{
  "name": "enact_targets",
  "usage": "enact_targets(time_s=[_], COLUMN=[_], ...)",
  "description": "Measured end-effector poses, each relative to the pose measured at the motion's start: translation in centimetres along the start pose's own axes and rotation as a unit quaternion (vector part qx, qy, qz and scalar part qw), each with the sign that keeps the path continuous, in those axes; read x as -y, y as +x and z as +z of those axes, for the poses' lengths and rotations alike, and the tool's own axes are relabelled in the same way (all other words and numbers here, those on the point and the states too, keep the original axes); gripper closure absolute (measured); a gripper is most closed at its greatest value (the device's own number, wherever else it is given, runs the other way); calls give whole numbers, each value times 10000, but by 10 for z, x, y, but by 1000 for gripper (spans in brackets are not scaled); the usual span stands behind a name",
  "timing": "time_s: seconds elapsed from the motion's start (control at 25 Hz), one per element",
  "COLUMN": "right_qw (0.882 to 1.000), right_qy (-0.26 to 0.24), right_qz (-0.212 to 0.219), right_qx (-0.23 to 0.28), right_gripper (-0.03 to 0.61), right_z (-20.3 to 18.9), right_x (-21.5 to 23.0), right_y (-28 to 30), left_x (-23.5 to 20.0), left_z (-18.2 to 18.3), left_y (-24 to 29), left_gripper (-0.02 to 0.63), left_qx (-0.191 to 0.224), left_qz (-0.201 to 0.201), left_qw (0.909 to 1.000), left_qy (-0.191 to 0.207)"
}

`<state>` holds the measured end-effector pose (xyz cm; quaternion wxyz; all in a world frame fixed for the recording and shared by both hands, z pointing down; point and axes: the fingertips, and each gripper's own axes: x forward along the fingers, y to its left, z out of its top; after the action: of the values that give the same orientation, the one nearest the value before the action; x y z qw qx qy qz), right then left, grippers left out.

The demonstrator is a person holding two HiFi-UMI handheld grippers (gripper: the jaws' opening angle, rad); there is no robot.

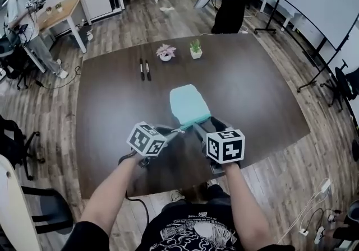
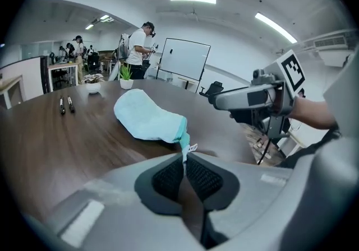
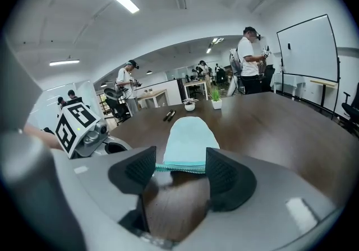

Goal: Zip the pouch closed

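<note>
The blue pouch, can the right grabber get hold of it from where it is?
Probably yes. The right gripper stands open with the zipper edge of the pouch right at its tips, nothing in between. The left gripper is off to one side, shut on the corner tab.

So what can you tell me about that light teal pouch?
The pouch looks like light teal fabric, rounded at its far end, lying on the dark wooden table. Its zip edge faces the person. The left hand-held gripper is shut on its zip tab; the right hand-held gripper stands open at that edge.
</note>
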<state>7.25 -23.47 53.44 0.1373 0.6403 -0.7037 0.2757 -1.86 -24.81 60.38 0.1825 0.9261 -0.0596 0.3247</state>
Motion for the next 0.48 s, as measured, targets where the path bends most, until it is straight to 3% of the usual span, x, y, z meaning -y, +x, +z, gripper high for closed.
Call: enact_targets(time_s=[0.16, 0.48], right_qw=[9994, 9927], right_qy=[-158, -436], right_qz=[295, 1115], right_qx=[41, 137], right_gripper=[302, 305], right_z=[11, 27], right_x=[-9, -16], right_y=[2, 2], left_x=[-1, 1], left_z=[9, 26], left_y=[-12, -22], left_gripper=[592, 592], left_qx=[231, 390], left_qz=[115, 535], left_qw=[9992, 9966], left_qy=[-320, -493])
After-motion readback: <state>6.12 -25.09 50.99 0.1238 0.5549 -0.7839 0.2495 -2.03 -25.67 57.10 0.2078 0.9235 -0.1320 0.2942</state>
